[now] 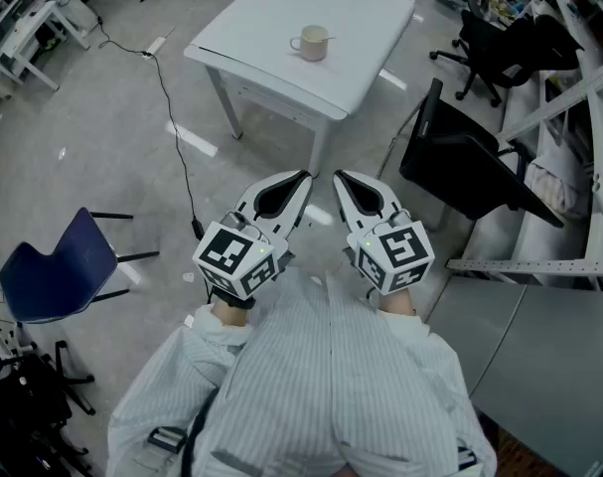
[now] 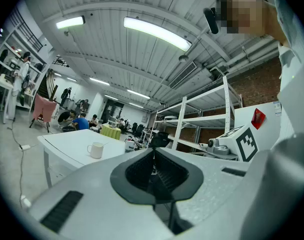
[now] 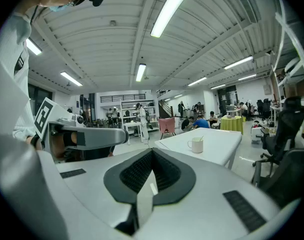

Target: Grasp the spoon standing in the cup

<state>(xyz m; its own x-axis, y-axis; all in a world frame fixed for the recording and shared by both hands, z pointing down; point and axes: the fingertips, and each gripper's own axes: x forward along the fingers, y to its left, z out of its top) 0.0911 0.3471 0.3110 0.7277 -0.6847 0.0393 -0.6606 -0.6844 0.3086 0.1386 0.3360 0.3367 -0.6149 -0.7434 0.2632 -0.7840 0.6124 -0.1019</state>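
At lower centre the left grey gripper (image 1: 305, 176) & right grey gripper (image 1: 339, 176) hang w/ jaws shut on nothing, prob. a start pose, since the thin spoon (image 1: 329, 38) stands in the cream mug (image 1: 311, 44) at top centre on the white counter (image 1: 271, 18), well apart.

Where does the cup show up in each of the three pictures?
Head view: cup near the top, middle, on the white table.
Left gripper view: cup left of centre.
Right gripper view: cup right of centre.
Shared landmark: the white table under it.
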